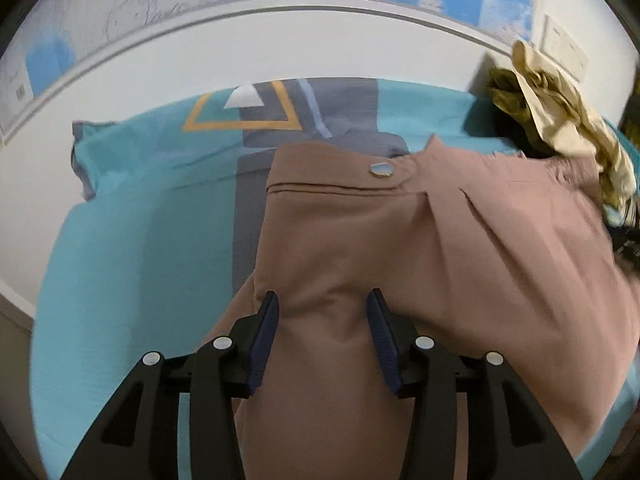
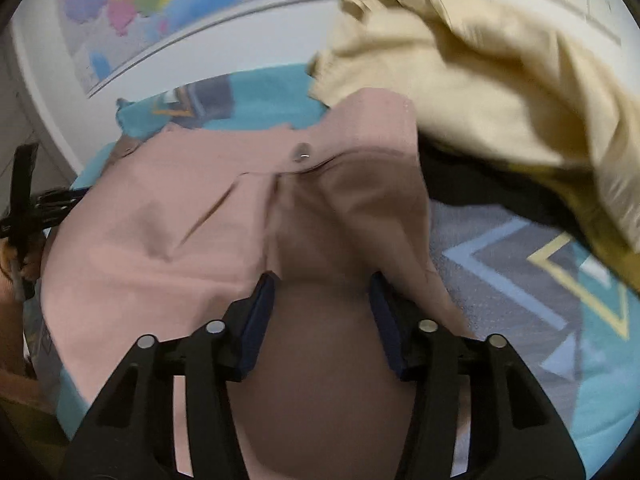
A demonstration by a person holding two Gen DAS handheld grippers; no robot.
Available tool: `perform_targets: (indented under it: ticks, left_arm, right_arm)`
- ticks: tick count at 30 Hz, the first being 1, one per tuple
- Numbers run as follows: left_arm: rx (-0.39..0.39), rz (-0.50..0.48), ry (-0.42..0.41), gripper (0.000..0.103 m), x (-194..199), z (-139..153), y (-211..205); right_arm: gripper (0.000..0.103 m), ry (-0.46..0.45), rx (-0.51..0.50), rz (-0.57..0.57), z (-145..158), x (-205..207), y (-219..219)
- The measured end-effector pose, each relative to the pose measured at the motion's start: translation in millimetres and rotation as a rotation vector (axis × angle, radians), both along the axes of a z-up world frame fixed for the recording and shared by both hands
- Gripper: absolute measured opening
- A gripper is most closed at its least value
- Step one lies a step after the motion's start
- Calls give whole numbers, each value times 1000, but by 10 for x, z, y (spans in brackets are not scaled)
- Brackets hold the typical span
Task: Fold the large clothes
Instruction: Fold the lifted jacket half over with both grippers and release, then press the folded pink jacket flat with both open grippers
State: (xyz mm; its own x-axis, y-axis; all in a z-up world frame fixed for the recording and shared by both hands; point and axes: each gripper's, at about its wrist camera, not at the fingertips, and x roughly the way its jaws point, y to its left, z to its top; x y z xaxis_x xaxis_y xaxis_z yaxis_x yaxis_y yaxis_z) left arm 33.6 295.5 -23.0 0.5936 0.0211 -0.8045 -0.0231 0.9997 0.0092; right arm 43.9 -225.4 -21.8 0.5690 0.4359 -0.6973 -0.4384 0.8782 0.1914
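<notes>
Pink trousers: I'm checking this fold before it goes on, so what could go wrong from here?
1. Both tools sit open around the pink trousers: the left tool and right tool have cloth bulging between the fingers but unclamped, so it may slip out when lifted.
2. The beige garment heaped beside the waistband could get dragged into the fold.
3. The metal button end lies creased, so the fold may come out crooked.
</notes>
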Motion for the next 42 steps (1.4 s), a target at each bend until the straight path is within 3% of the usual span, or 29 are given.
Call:
perform_targets:
  ticks: [5,9,15,18,23,27,35,39,42]
  left_arm:
    - [41,12,-24,47,-89,98,-74]
    - [79,12,-47,49,-217,184,-149]
    - [95,3,-67,53,-392,257,-224]
    - [97,-1,-61,53,-460,239,-250]
    - [99,-4,-48,53,-532,159,-246]
    - [86,9,-23,54,-503,11,-168]
    - [82,49,-29,54,-480,14,-133]
    - [18,33,-72,56,-687,127,-96]
    - [29,41,-73,56,-769,88,-84]
  right_arm:
    - [49,-3,46,-36,69,-32,-95]
    - [57,-20,54,-26,201,-232,-129]
    - [63,-70,95,58,397,-665,-142]
    - [65,-51,81,100,371,-760,-60]
    - [65,-14,-12,98,153,-759,-17]
    - [54,16,9,39,13,-595,-125]
    - [54,-31,-50,-12,128,-625,-95]
    - [59,-91,24,70,345,-948,-167]
    - [65,-104,-30,148,307,-1141,-8]
